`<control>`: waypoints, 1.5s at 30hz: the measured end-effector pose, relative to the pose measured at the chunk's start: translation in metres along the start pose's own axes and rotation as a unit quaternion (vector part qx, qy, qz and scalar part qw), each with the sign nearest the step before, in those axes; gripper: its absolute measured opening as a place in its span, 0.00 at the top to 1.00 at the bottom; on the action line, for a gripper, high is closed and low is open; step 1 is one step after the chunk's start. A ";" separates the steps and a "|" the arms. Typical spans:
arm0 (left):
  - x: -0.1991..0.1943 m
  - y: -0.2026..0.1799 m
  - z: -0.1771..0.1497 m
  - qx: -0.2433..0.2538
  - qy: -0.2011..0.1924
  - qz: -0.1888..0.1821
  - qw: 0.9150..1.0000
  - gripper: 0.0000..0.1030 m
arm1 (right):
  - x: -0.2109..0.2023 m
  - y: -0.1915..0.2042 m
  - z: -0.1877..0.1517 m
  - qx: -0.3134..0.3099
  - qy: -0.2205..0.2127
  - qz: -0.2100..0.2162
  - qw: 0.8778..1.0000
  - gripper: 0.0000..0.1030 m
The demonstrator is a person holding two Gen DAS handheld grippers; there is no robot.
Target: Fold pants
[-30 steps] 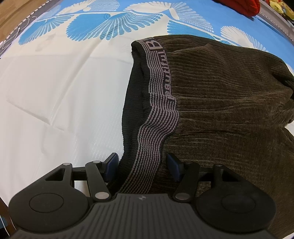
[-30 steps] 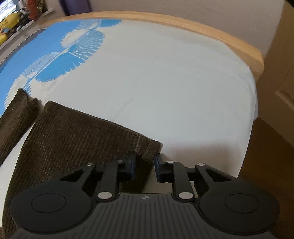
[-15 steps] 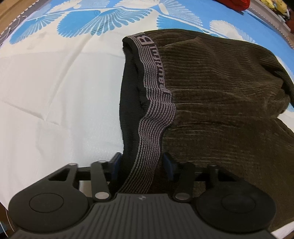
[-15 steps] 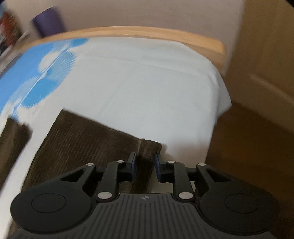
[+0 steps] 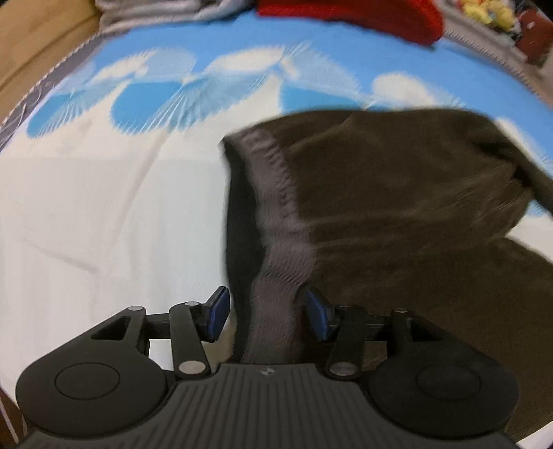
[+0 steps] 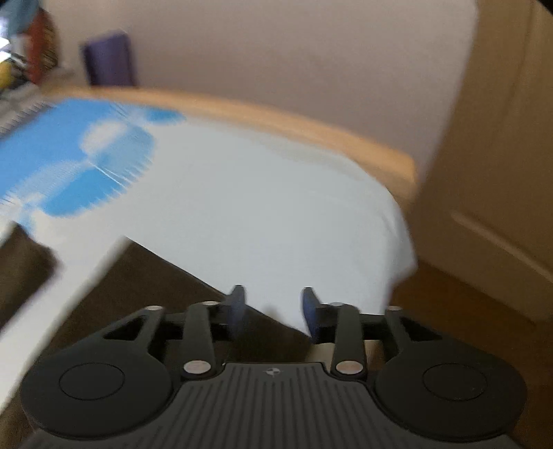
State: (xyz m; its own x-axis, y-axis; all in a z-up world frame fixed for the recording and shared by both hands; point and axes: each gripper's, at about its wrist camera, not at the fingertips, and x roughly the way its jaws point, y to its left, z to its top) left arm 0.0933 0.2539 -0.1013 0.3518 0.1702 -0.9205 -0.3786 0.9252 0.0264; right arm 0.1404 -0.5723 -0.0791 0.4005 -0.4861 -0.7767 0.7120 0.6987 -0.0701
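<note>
Dark brown corduroy pants (image 5: 397, 221) with a grey striped waistband (image 5: 276, 269) lie on the bed. In the left wrist view my left gripper (image 5: 266, 312) has its jaws around the near end of the waistband, which bunches up between them, lifted off the sheet. In the right wrist view one pant leg's hem (image 6: 166, 286) lies under my right gripper (image 6: 274, 311). Its jaws stand apart, with the hem's corner and white sheet between them. A second leg end (image 6: 24, 269) shows at the far left. Both views are blurred by motion.
The bed has a white sheet (image 6: 259, 214) with a blue fan print (image 5: 166, 93) and a wooden footboard (image 6: 311, 127). A red garment (image 5: 363, 17) and grey fabric (image 5: 166, 10) lie at the far side. A wooden floor (image 6: 466, 311) and door (image 6: 501, 172) are to the right.
My left gripper has closed in on the waistband and pulled it up, bunching the pants. My right gripper's jaws have opened wider, and its view has swung up towards the wall.
</note>
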 end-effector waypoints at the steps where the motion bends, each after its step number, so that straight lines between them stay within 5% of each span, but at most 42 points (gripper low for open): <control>1: -0.004 -0.006 0.001 0.004 -0.010 -0.009 1.000 0.47 | -0.004 0.008 0.000 -0.005 -0.002 0.037 0.999 0.57; 7: -0.006 -0.055 0.004 0.075 -0.031 -0.023 0.996 0.47 | -0.017 0.051 -0.005 -0.040 -0.003 0.179 0.983 0.61; 10: -0.004 -0.071 0.006 0.091 -0.036 -0.027 0.995 0.48 | -0.009 0.057 -0.003 -0.010 0.008 0.243 0.970 0.87; 17: -0.006 -0.096 0.013 0.096 -0.056 -0.051 0.993 0.60 | 0.030 0.067 -0.011 0.056 0.026 0.300 0.952 0.88; 20: -0.013 -0.108 0.015 0.103 -0.073 -0.066 0.990 0.60 | 0.052 0.089 -0.011 0.039 0.021 0.304 0.952 0.88; 24: -0.023 -0.137 0.018 0.135 -0.114 -0.090 0.980 0.60 | 0.074 0.112 -0.007 0.022 -0.004 0.287 0.958 0.66; 32: -0.016 -0.244 0.020 0.239 -0.191 -0.149 0.940 0.59 | 0.115 0.151 0.003 -0.025 -0.017 0.287 0.957 0.59; 40: 0.033 -0.314 0.041 0.251 -0.183 -0.155 0.938 0.48 | 0.132 0.173 0.006 -0.077 -0.015 0.308 0.948 0.56; 45: 0.057 -0.325 0.046 0.278 -0.160 -0.138 0.937 0.47 | 0.133 0.179 0.006 -0.116 -0.009 0.304 0.946 0.58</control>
State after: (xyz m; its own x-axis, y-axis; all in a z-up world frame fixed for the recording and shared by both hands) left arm 0.2752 -0.0217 -0.1441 0.6426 -0.0909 -0.7608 0.2374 0.9677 0.0849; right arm 0.3244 -0.5150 -0.1914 0.7065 0.0350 -0.7069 0.2025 0.9470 0.2492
